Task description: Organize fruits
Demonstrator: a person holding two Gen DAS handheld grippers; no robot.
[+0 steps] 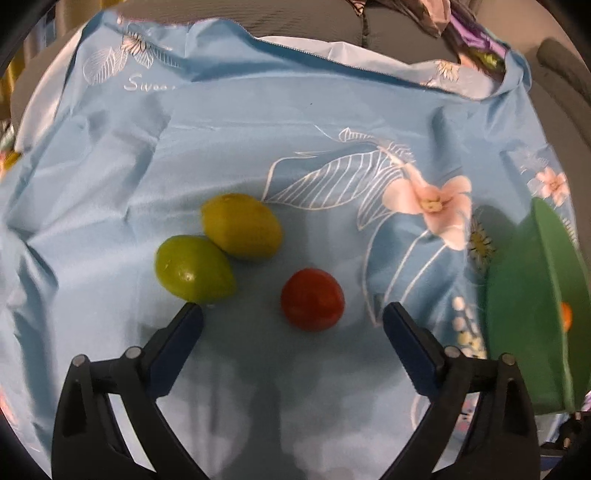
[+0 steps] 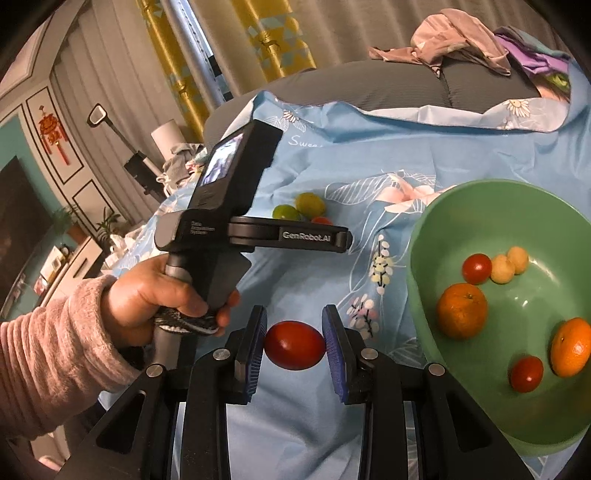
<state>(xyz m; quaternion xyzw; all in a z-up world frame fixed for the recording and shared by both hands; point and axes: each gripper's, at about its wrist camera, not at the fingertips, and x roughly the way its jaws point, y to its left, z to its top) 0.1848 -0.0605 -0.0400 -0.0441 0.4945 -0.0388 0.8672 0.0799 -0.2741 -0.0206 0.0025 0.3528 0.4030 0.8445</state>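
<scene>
My left gripper (image 1: 291,314) is open over the blue floral cloth (image 1: 258,122). A red tomato (image 1: 312,299) lies between its fingertips, and two green fruits (image 1: 194,267) (image 1: 242,225) lie touching each other just beyond the left finger. My right gripper (image 2: 294,332) is shut on a red tomato (image 2: 294,345), held above the cloth, left of the green bowl (image 2: 436,221). The bowl holds two oranges (image 2: 461,310), two tomatoes (image 2: 476,268) and two small pale fruits (image 2: 502,268). In the left wrist view the bowl (image 1: 524,332) is at the right edge.
The left hand-held gripper's body (image 2: 225,192) and the hand holding it (image 2: 159,299) sit left of my right gripper. A grey sofa back (image 2: 369,85) with crumpled clothes (image 2: 454,33) lies behind the cloth. Curtains and room furniture are at the far left.
</scene>
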